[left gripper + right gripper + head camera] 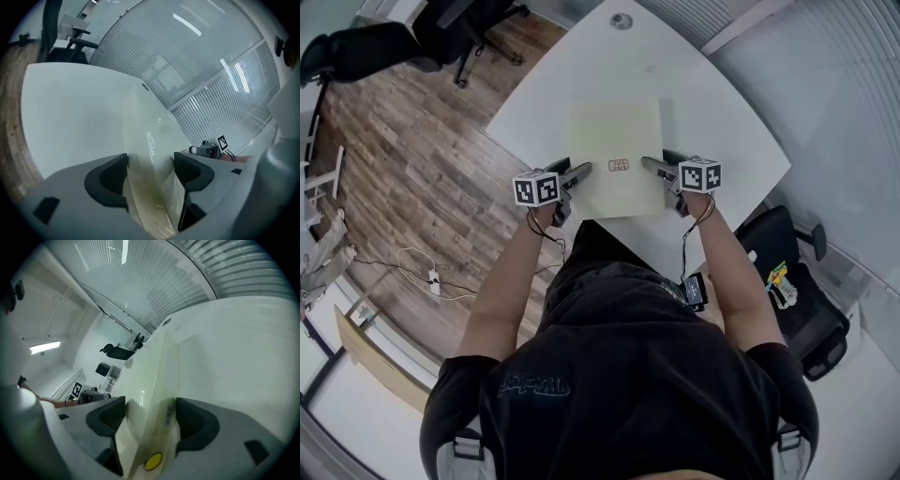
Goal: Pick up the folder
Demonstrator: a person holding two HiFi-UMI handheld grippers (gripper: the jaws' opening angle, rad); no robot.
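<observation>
Your black T-shirt (619, 375) filled the near part of the head view, with both of your bare forearms reaching forward over the near edge of the white angular table (581, 75). That edge ran slantwise just past your chest. A black office chair (797, 300) stood close by your right elbow, and a stretch of brown wooden plank floor (412, 169) lay bare on your left.

The pale yellow-green translucent plastic folder (616, 141) lay flat on the table, its near edge close to the table's near edge. White tabletop showed on both sides of it and beyond it. Your left gripper (579, 172) sat at the folder's left side, near its near corner. Your right gripper (654, 167) sat at the right side, level with the other.

In the left gripper view the jaws stood spread wide. The folder's edge ran up between the dark ribbed pads (115, 176), loose in the gap and not squeezed. The right gripper view showed the same: jaws spread wide, the folder's edge between them, unpinched.

Farther off, a round grey grommet (621, 21) sat near the table's far corner. More black chairs (459, 28) stood past the far left edge, and a ribbed glass wall (825, 84) closed the far right side.
</observation>
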